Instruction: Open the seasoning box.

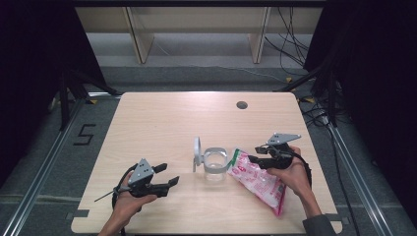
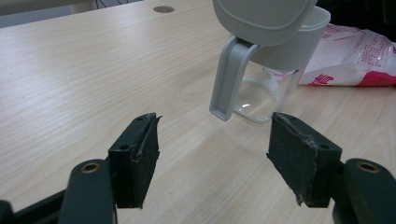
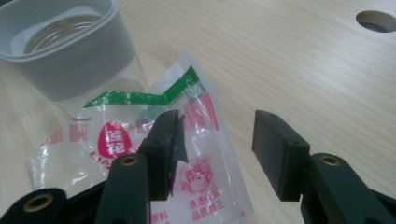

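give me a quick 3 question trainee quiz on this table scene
1. True or false: the lid of the clear jar is flipped open.
2. Which gripper is nearest the pink and white bag? A) left gripper B) right gripper
3. What, if anything, is the left gripper holding?

Key:
1. True; the grey lid stands up at the side of the jar's rim.
2. B; its jaws are apart over the bag's top end, not pinching it.
3. Nothing; its jaws are wide apart, short of the jar.
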Demonstrator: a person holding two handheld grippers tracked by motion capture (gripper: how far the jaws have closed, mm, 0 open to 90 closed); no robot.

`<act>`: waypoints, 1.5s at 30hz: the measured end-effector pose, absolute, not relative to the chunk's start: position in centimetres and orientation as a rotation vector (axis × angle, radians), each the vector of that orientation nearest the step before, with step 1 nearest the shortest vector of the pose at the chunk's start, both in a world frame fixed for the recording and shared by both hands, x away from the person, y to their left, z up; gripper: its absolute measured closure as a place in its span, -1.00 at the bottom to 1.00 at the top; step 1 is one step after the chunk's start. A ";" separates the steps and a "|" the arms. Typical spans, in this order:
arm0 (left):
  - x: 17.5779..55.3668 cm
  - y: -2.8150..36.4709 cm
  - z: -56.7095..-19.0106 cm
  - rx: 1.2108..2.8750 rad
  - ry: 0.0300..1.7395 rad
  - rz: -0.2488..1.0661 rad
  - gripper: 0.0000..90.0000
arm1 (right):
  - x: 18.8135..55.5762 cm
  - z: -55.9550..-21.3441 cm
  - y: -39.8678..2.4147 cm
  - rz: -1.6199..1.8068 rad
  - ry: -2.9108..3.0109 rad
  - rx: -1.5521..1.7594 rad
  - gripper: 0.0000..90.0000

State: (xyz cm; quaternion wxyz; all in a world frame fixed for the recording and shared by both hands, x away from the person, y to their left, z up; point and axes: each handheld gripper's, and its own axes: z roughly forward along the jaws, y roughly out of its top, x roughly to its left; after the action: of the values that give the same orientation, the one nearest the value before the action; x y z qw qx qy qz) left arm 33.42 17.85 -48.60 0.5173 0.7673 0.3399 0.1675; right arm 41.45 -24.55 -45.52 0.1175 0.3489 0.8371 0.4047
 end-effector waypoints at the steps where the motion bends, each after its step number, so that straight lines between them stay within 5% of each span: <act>1: 33.4 17.9 -48.6 1.850 0.822 0.409 -0.27 | 42.0 -45.8 -24.4 1.165 2.469 1.016 0.14; 10: 33.4 17.8 -48.7 1.837 0.828 0.402 -0.26 | 42.9 -46.8 -23.7 1.143 2.514 1.036 0.24; 18: 33.4 17.9 -48.7 1.850 0.821 0.407 -0.26 | 43.0 -46.8 -24.1 1.152 2.513 1.092 1.00; 45: 33.2 17.9 -48.5 1.840 0.813 0.408 -0.26 | 36.7 -45.9 -33.3 1.140 2.119 1.389 1.00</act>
State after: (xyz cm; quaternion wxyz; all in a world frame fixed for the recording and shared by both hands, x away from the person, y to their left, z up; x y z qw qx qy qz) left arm 33.20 17.94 -48.47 0.5180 0.7668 0.3390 0.1699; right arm 36.71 -33.30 -45.94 0.1805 0.4918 0.7501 0.4036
